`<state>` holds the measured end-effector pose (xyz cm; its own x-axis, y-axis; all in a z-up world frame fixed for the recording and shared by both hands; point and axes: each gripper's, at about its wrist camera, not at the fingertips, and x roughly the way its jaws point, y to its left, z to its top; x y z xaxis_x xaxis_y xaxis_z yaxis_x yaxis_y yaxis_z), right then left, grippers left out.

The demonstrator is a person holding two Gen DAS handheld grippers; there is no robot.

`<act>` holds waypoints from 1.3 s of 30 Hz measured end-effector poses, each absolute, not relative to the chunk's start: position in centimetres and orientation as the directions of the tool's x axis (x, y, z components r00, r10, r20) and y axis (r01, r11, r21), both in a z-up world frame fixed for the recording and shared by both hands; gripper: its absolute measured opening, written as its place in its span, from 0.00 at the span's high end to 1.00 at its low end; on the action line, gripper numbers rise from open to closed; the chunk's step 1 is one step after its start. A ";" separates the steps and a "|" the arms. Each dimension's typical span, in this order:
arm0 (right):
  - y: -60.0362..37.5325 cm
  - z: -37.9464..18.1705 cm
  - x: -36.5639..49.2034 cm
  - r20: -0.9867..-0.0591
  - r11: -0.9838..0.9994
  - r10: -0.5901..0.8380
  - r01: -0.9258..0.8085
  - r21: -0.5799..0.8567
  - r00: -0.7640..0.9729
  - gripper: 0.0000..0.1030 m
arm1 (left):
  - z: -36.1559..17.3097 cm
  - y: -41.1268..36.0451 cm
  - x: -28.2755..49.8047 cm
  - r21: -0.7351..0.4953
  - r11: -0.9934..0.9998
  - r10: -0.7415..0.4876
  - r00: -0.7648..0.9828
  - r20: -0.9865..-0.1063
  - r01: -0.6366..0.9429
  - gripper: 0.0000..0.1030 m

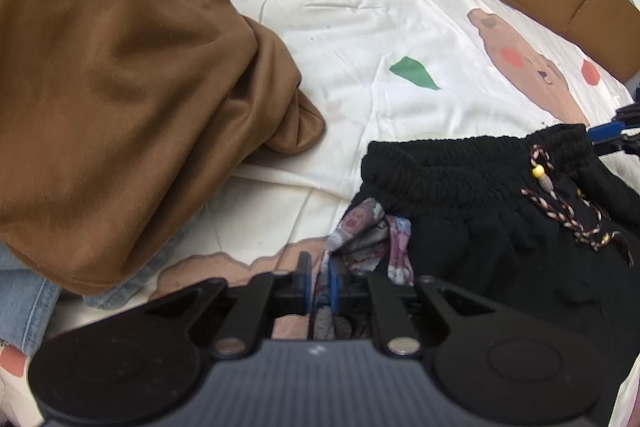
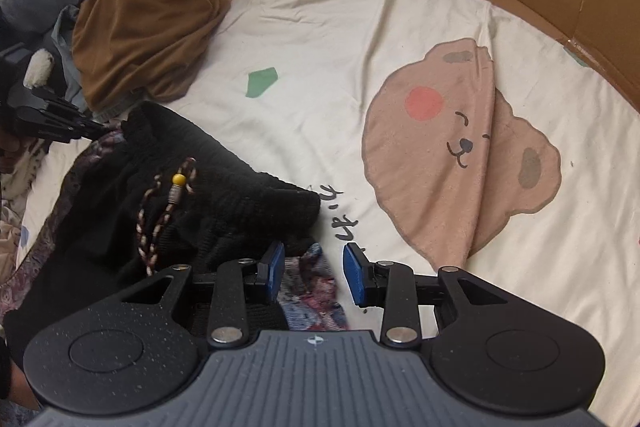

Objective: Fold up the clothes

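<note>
Black shorts [image 2: 224, 195] lay bunched at lower left of the bed sheet [image 2: 360, 27]. The left gripper [image 1: 320, 277] looked pinched on their patterned lining [image 1: 368, 231], hard to be sure. The right gripper [image 2: 314, 273] sat spread over the waistband corner; a brown garment [image 2: 136, 27] was heaped upper left.

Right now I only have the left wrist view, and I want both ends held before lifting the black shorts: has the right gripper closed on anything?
Observer: No. The right gripper is open, pads apart, with patterned cloth showing between them.
Operator: Is the waistband between them too?
Observer: No. The waistband corner ends just ahead of the pad nearer the shorts.
Operator: And my side, seen from there?
Observer: The left gripper sits at the waistband's far end.
</note>
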<state>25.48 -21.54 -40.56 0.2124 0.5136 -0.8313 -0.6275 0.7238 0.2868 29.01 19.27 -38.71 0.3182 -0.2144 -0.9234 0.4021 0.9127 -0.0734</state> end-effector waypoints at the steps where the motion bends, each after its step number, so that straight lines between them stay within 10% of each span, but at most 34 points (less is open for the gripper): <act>1: -21.3 -40.8 25.6 -0.834 0.720 0.511 -0.634 0.284 0.207 0.64 | -38.7 19.3 29.1 -0.073 0.912 -0.215 0.318 -0.924 0.404 0.88; 18: -17.8 -43.2 25.3 -0.854 0.651 0.500 -0.711 0.265 0.140 0.64 | -39.7 18.1 30.7 -0.107 0.887 -0.260 0.295 -0.919 0.449 0.70; 28: -17.3 -43.1 24.5 -0.856 0.662 0.492 -0.706 0.251 0.157 0.88 | -41.1 17.3 30.7 -0.127 0.862 -0.280 0.252 -0.926 0.490 0.96; 39: -20.7 -39.6 24.4 -0.852 0.790 0.403 -0.597 0.140 0.334 0.92 | -38.6 15.6 30.9 -0.119 0.850 -0.331 0.345 -0.878 0.514 0.98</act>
